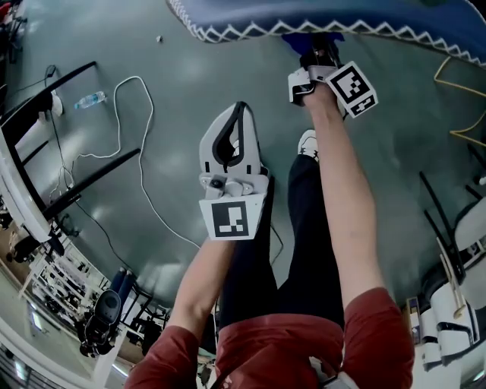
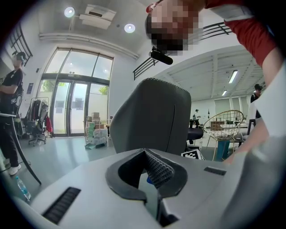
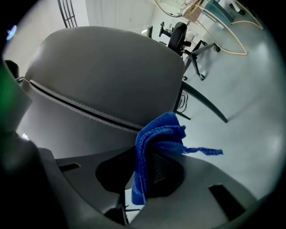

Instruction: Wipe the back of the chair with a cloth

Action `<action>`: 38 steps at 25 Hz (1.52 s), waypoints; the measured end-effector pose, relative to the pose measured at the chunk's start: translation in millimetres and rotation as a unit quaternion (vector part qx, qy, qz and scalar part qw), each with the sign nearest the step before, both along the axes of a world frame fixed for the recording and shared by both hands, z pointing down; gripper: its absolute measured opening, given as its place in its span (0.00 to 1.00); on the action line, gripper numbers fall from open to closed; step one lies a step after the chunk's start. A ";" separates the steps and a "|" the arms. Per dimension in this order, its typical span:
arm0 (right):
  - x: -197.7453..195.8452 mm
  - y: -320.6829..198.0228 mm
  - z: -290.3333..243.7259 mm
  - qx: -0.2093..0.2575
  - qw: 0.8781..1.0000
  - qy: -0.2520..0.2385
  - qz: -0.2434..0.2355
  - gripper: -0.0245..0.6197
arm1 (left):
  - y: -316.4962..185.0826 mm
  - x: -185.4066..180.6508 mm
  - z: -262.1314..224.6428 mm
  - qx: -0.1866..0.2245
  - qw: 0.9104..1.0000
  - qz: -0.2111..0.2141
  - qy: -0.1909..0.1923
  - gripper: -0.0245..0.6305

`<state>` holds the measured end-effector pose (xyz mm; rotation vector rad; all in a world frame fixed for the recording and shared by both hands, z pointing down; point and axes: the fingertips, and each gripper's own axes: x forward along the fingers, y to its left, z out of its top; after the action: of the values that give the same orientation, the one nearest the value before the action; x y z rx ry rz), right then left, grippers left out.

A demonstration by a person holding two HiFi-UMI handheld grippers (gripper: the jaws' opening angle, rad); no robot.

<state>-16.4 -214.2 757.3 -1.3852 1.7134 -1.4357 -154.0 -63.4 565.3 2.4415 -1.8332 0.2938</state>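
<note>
The chair's back (image 1: 319, 21) runs across the top of the head view, its edge sewn with a zigzag seam. My right gripper (image 1: 315, 47) is up against that edge, shut on a blue cloth (image 1: 302, 38). In the right gripper view the cloth (image 3: 156, 138) hangs folded out of the jaws, and the grey chair back (image 3: 103, 80) with its stitched seam is just ahead. My left gripper (image 1: 231, 140) hangs lower, over the floor and apart from the chair, shut with nothing in it. Its own view faces the chair back (image 2: 152, 116) from a short way off.
A water bottle (image 1: 89, 99) and a white cable (image 1: 140, 163) lie on the floor at left, beside a black rack frame (image 1: 72, 129). A wire basket chair (image 2: 225, 125) stands to the right, and a person (image 2: 9, 112) near the glass doors (image 2: 73, 109). Black chair legs (image 1: 448, 228) stand at right.
</note>
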 end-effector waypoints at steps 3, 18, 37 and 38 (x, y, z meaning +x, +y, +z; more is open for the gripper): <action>-3.5 -3.2 -1.8 0.000 1.000 0.006 -0.010 0.13 | -0.1 1.2 -5.9 0.001 1.000 -0.006 0.003 0.06; -13.4 13.2 -88.7 0.032 0.998 0.013 -0.045 0.13 | 13.5 -9.8 -53.5 0.014 0.999 -0.036 0.006 0.06; -9.1 74.1 -312.5 0.110 0.992 -0.006 -0.055 0.13 | 63.3 6.8 -170.5 0.006 1.000 -0.021 -0.003 0.06; -12.8 76.8 -331.9 0.134 0.989 -0.003 -0.064 0.13 | 66.4 6.0 -176.3 0.004 1.000 -0.022 -0.003 0.06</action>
<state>-29.2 -137.4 425.4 -1.1454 1.9389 -1.2177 -148.0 3.0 389.0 2.4048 -1.8913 0.2912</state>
